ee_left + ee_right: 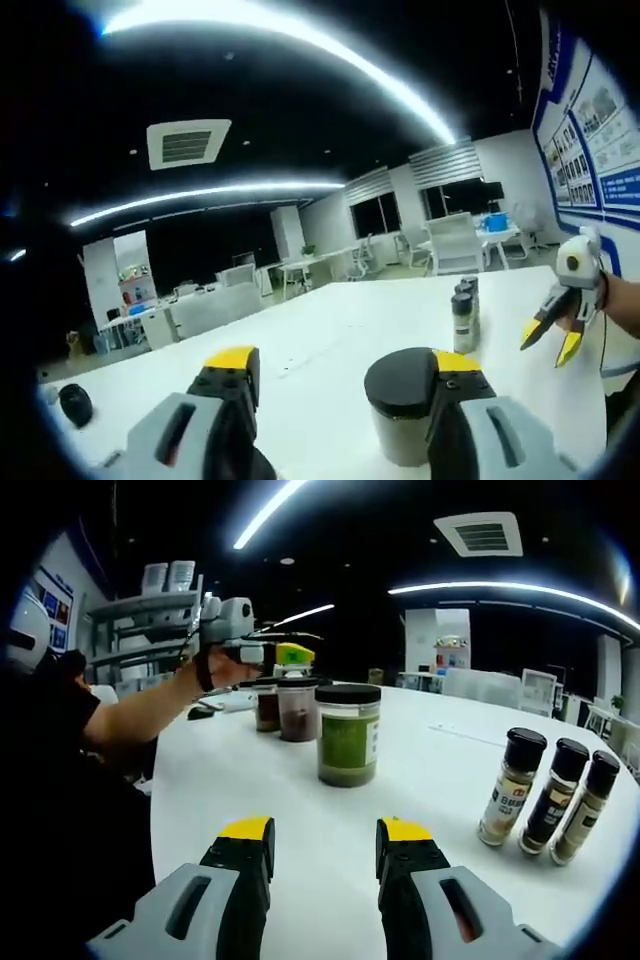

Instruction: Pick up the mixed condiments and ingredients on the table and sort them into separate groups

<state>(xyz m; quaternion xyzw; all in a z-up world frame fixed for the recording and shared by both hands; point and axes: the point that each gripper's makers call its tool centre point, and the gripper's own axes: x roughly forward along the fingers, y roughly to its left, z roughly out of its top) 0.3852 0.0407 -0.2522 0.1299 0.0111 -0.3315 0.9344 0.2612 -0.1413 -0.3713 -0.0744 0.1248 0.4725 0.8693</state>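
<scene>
Right gripper gapes empty, green jar upright at twelve o'clock on the counter, left gripper parted beside a dark-lidded jar.

The smooth white table has a faint sheen. The clear plastic jar of green powder wears a matt black lid, and the three slim clear spice bottles carry glossy black caps. The grippers' grey plastic jaws look matt, with yellow tips.
</scene>
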